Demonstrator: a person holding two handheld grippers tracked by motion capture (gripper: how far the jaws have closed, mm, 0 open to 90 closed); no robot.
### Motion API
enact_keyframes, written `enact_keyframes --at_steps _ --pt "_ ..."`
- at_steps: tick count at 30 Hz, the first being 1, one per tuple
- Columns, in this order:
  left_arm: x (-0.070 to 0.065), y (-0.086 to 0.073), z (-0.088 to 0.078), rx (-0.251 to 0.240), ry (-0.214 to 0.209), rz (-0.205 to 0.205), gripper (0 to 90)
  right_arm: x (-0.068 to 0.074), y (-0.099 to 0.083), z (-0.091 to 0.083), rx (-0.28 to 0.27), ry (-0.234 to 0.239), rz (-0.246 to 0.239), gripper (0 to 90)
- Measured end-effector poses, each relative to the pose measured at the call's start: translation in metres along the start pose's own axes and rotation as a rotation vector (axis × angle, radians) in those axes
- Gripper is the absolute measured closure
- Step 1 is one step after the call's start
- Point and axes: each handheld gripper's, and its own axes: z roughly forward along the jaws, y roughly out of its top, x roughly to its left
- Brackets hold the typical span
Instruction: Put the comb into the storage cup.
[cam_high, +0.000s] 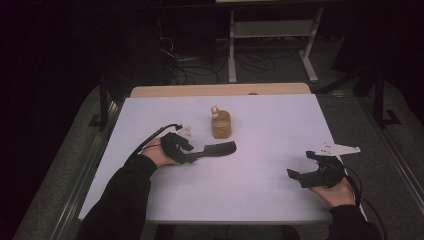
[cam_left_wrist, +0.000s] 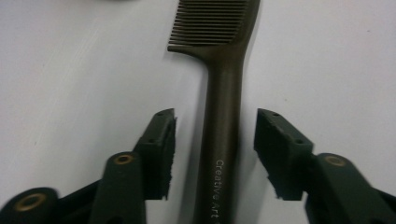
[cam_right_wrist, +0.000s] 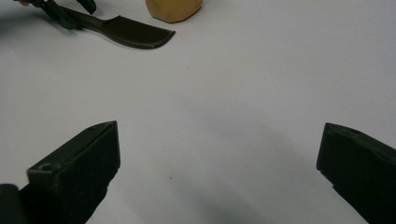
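Lying flat on the white table: one dark brown plastic comb with a long handle, teeth pointing away from the left gripper. Its handle runs between that gripper's jaws, gaps visible on both sides; pads not yet pressing. Right gripper: jaws spread wide, holding nothing, well apart from the comb. Tan woven cup stands just beyond the comb.

A dark brown plastic comb with white lettering lies near a tan round cup on the white table.
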Motion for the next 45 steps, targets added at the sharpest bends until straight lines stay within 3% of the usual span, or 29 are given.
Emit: enact_keyframes --at_steps 5,10,26,45 --pt "-0.001 0.000 0.002 0.005 0.016 -0.001 60.5 0.000 0.000 0.000 0.001 0.000 0.000 0.0" --pt "-0.006 0.003 0.002 0.018 0.018 0.036 72.4 0.000 0.000 0.001 0.003 0.000 -0.003 0.0" --pt "-0.015 0.010 -0.002 0.062 0.039 0.134 73.5 0.000 0.000 0.001 0.005 -0.001 -0.003 0.0" --pt "-0.020 0.014 -0.029 0.003 0.070 0.153 73.4 0.001 0.000 0.002 0.007 -0.002 -0.003 0.0"
